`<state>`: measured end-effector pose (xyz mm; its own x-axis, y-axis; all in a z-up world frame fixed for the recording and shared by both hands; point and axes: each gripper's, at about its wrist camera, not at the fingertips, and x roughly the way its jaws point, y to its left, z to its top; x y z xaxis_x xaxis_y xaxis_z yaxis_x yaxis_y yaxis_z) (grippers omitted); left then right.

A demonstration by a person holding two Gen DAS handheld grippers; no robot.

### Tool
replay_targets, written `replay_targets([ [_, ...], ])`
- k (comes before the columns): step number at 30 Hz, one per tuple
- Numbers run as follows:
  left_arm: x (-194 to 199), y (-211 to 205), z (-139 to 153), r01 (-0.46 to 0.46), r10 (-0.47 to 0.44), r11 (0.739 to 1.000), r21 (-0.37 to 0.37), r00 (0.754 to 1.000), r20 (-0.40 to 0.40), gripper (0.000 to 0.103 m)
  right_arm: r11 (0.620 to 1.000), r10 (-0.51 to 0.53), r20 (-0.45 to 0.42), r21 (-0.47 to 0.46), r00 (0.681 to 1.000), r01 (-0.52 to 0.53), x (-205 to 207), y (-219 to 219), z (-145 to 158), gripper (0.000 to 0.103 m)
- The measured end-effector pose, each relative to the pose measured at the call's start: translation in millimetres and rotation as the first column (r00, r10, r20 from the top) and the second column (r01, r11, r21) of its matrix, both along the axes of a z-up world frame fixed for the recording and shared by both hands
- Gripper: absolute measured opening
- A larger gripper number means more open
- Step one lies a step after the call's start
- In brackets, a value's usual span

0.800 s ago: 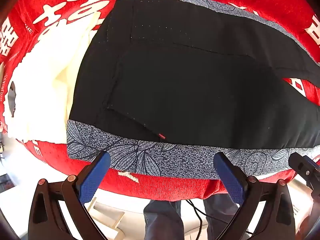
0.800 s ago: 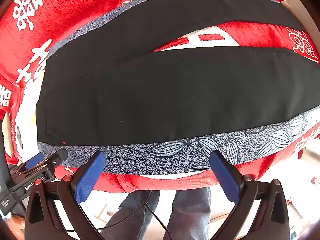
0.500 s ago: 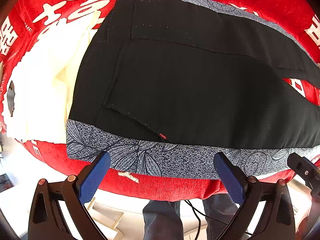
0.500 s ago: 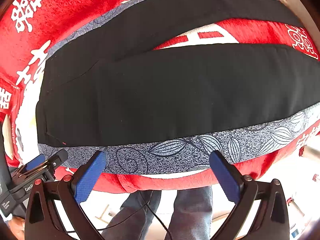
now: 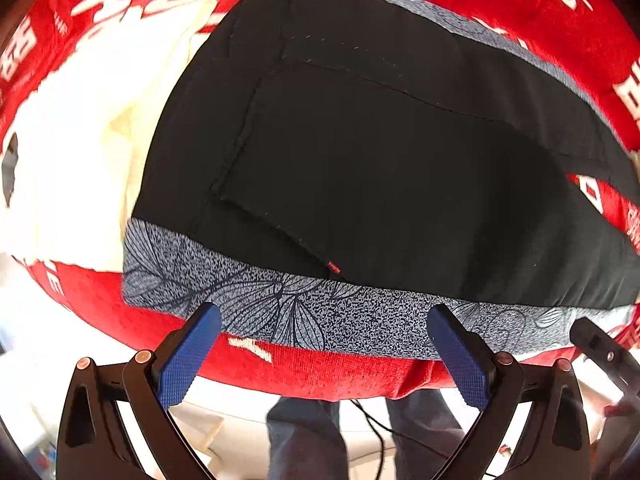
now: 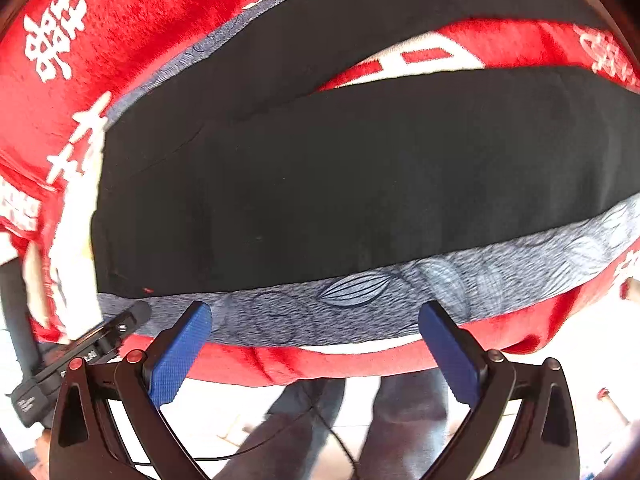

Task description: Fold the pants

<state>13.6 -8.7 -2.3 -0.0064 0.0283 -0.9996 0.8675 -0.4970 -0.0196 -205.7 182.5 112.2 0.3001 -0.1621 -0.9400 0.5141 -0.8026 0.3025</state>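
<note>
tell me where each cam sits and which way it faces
Left wrist: on the left gripper, facing down onto the waist end of the black pants, with a cream cloth beside them; own open blue fingers and the person's legs show.
Right wrist: on the right gripper, facing steeply down onto the pants' two legs; own open fingers and the left gripper's tip show.
Shared: pants, patterned grey trim, red cover.

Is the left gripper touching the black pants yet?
Apart. In the left wrist view the open left gripper sits short of the black pants, with the patterned side stripe between.
</note>
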Motion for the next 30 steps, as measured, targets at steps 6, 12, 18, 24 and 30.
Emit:
replay_targets([
  [6,19.5,-5.1,-9.1,-0.06,0.059,0.998,-0.007,0.996,-0.064,0.103,0.977,-0.117,0.207,-0.15,0.971,0.15,5.2,21.1,-20.3,0.096],
  [12,21.8,3.5,-18.0,-0.063,0.071,0.995,0.077,0.99,-0.118,0.103,0.946,-0.207,0.381,-0.159,0.901,0.284,19.8,51.6,-55.3,0.073],
  [18,23.0,5.9,-24.3,-0.031,0.045,0.997,0.076,0.98,-0.192,0.103,0.912,-0.236,0.464,-0.197,0.854,0.359,31.1,63.6,-79.4,0.073],
  [24,18.0,13.9,-25.7,-0.003,0.036,0.991,0.133,0.969,-0.246,0.103,0.853,-0.262,0.512,-0.273,0.818,0.445,26.8,63.7,-88.0,0.064],
  [30,33.7,25.3,-32.6,-0.09,0.17,0.964,0.251,0.933,-0.317,0.103,0.819,-0.311,0.568,-0.246,0.762,0.518,19.5,58.0,-87.3,0.007],
])
